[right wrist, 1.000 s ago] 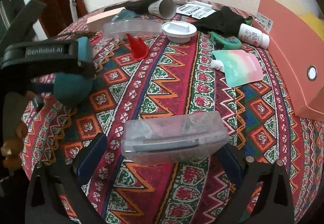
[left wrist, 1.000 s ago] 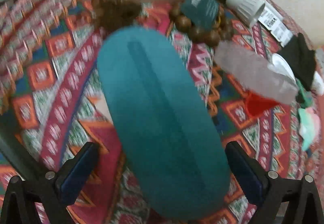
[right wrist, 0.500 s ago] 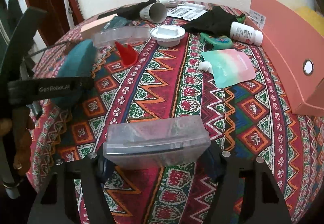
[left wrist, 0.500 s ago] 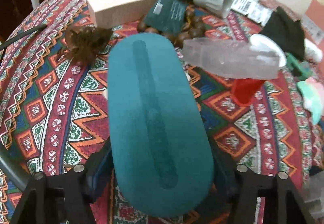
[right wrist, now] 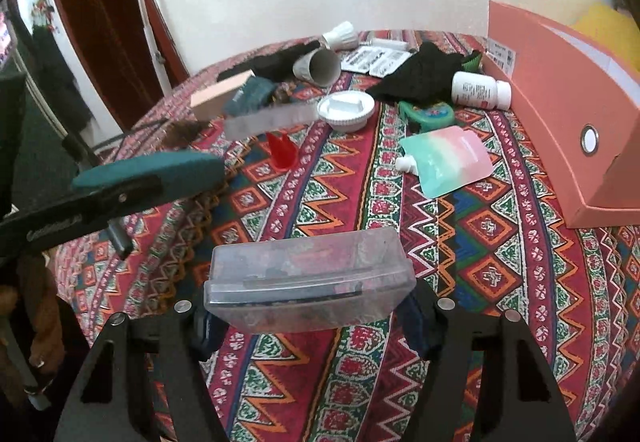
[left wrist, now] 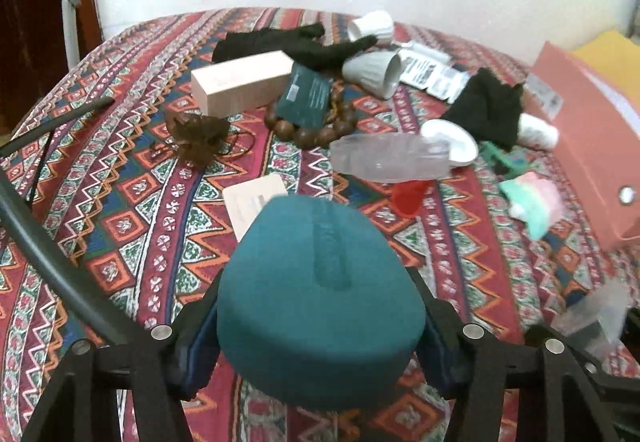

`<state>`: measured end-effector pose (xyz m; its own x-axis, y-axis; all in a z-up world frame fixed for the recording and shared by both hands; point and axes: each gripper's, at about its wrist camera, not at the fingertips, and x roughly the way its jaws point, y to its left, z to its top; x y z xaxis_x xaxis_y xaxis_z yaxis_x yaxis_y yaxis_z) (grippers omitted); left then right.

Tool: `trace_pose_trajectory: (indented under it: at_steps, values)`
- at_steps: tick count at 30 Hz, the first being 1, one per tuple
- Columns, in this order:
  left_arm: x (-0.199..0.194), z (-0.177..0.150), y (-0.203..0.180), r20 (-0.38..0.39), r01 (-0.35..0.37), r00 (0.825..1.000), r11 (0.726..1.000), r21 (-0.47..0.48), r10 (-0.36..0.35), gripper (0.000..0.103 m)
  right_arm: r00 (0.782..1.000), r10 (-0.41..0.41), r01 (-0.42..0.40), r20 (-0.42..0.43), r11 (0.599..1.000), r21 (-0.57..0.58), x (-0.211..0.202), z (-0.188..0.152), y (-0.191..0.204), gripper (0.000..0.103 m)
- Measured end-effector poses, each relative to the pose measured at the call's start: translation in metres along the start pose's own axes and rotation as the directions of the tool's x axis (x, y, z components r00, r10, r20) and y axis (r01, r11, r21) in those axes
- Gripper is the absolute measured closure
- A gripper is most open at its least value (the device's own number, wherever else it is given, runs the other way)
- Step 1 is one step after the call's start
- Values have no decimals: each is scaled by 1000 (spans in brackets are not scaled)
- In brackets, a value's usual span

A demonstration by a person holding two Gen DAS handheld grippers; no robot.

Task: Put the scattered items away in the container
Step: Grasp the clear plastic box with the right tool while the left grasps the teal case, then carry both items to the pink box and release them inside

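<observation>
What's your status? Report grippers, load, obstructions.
Left gripper shut on teal case. Right gripper shut on clear box. Pink container right, path unobstructed.

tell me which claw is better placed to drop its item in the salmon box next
Right claw: its clear case sits nearer the salmon box; the left claw, with the teal case, is farther off.

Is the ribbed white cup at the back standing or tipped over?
Tipped over. The white cup lies on its side on the cloth, its open mouth facing the right wrist camera, against the black fabric.
</observation>
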<state>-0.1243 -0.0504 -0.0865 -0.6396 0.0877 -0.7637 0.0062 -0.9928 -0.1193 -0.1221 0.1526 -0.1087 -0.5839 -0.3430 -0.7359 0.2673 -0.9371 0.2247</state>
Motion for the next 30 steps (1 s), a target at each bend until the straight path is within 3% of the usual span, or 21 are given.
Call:
trace_pose_trajectory:
  at_steps: [14,22,30]
  values:
    - [-55,7,-28,116,93,988,994,54,-99,35,998,24,-25,63,1000,16,-26,-1,-2,31]
    - [-98,22,-52,194,120,971,986,117,-141,35,988,38,-41,150,999,16,-69,8,1,31]
    - [-131,33,-94,241,156,949,968,197,-202,35,963,16,-27,268,999,35,-138,18,-6,31]
